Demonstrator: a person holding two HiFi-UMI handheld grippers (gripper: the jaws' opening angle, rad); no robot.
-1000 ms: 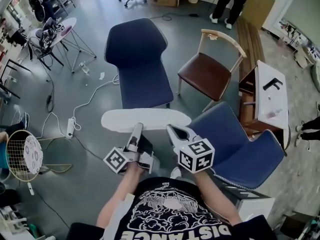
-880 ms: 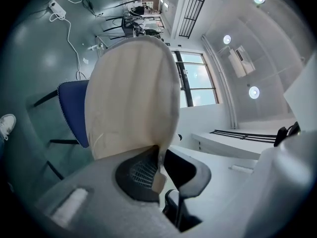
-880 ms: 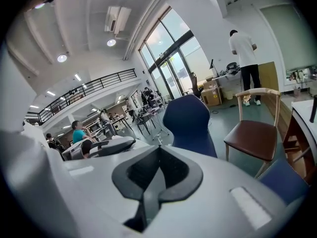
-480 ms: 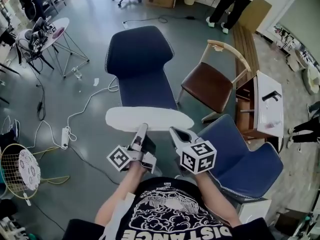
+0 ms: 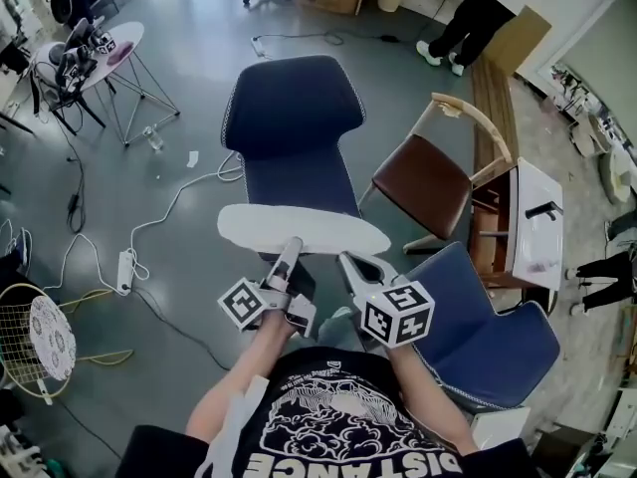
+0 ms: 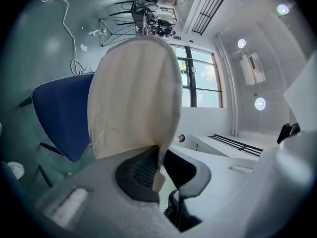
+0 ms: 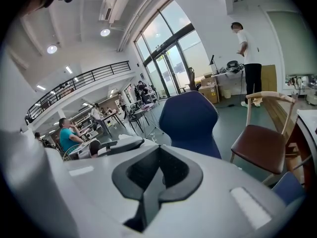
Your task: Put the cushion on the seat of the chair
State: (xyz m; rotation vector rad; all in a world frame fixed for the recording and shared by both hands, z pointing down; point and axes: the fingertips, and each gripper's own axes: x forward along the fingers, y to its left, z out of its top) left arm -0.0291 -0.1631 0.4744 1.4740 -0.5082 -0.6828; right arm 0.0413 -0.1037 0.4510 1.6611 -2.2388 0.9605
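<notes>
From my seat, the left gripper [image 5: 292, 250] has its jaws narrow, pinched on the near edge of the flat, oval, cream-white fabric cushion [image 5: 304, 229]. In the left gripper view the cushion [image 6: 136, 93] fills the middle and blocks most of the navy-blue upholstered chair [image 6: 62, 113], leaving only a patch visible at the left. In the head view the cushion lies across the front of that chair's [image 5: 291, 108] seat and covers its front edge. I cannot tell whether it touches the seat or hangs above it. The right gripper [image 5: 348, 262] sits just beside the cushion's near rim. Its own view shows the jaws together with nothing between them.
</notes>
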